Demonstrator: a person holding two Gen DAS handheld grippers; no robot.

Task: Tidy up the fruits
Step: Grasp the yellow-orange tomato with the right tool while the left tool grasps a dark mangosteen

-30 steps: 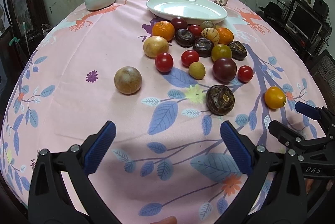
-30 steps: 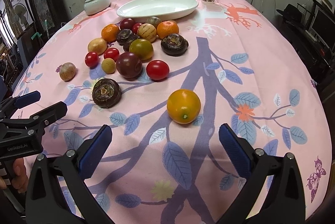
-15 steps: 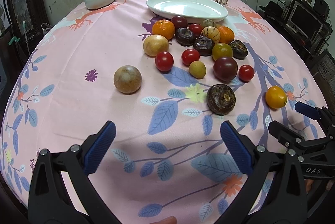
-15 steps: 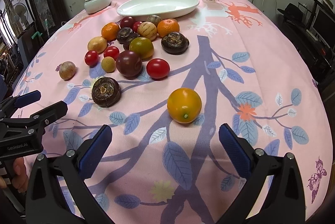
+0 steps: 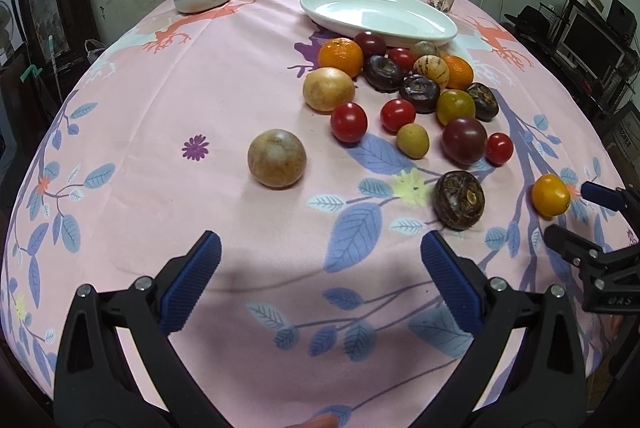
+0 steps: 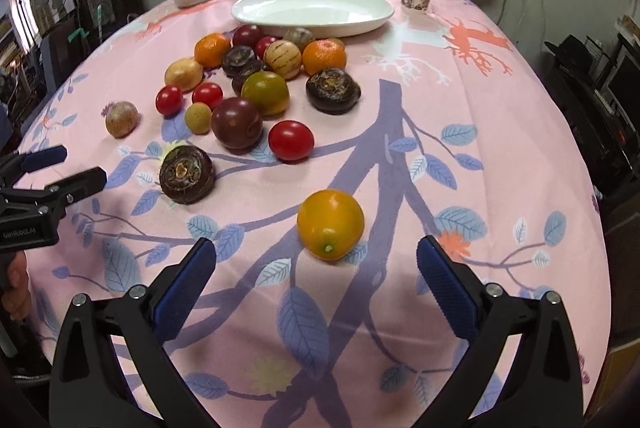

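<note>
The left gripper (image 6: pixel 40 168), seen from the right wrist camera, bears the white lettering "GenRobot.AI" on its black body. The right gripper (image 6: pixel 316 282) has its jaws closing, wide apart, with nothing pressed between them; the yellow-orange fruit (image 6: pixel 330 224) lies on the pink tablecloth (image 6: pixel 480 132) just ahead of its fingers (image 6: pixel 448 286). The left gripper's jaws stand released over bare cloth, the round tan fruit (image 5: pixel 277 164) ahead. The other fruits (image 6: pixel 256 84) cluster beside the white plate (image 6: pixel 312 10).
</note>
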